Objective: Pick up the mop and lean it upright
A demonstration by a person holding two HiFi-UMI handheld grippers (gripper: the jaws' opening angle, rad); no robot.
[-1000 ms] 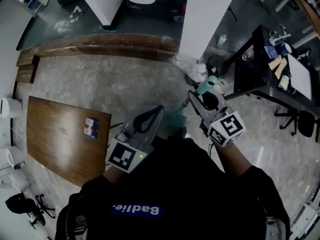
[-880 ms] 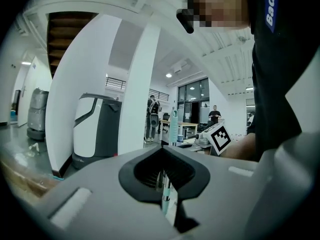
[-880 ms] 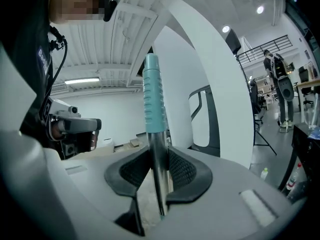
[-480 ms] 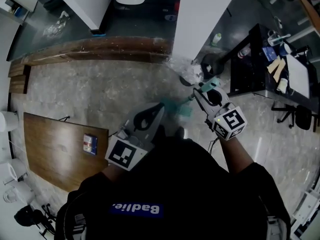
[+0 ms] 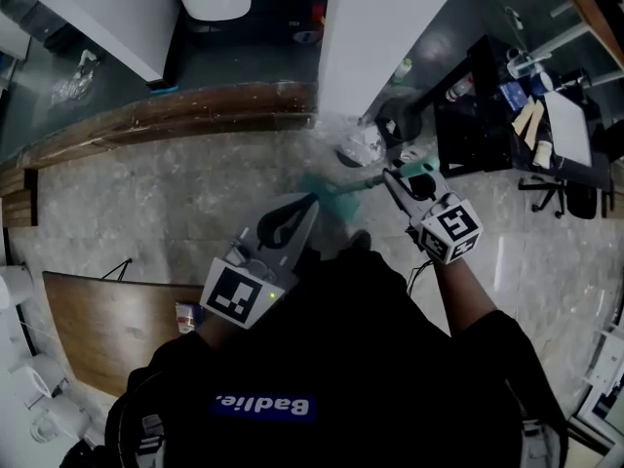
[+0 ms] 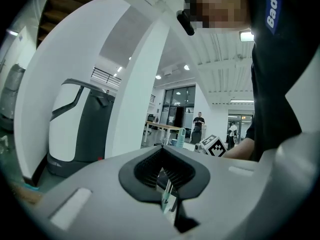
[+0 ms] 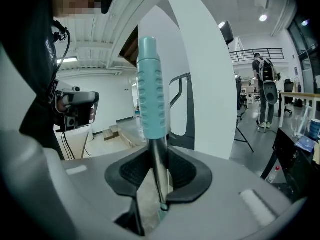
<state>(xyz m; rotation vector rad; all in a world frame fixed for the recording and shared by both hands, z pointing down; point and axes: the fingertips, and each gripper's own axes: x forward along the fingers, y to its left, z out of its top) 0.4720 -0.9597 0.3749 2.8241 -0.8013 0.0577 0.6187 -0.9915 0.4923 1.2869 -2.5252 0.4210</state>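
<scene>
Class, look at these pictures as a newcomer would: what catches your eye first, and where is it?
The mop handle, with its pale teal grip, rises between the right tongs, which are clamped on its metal pole. In the head view, the blurred teal mop head appears to rest on the stone floor just ahead of the person, near a white pillar.

Pale marbled floor (image 5: 195,193), wooden table (image 5: 107,330) (lower left), black desk (image 5: 478,135), crumpled clear plastic (image 5: 359,144) by white pillar (image 5: 366,27)

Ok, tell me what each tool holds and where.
Right tool grips the mop on its metal shaft, just below the teal grip. Left tool holds nothing.
</scene>
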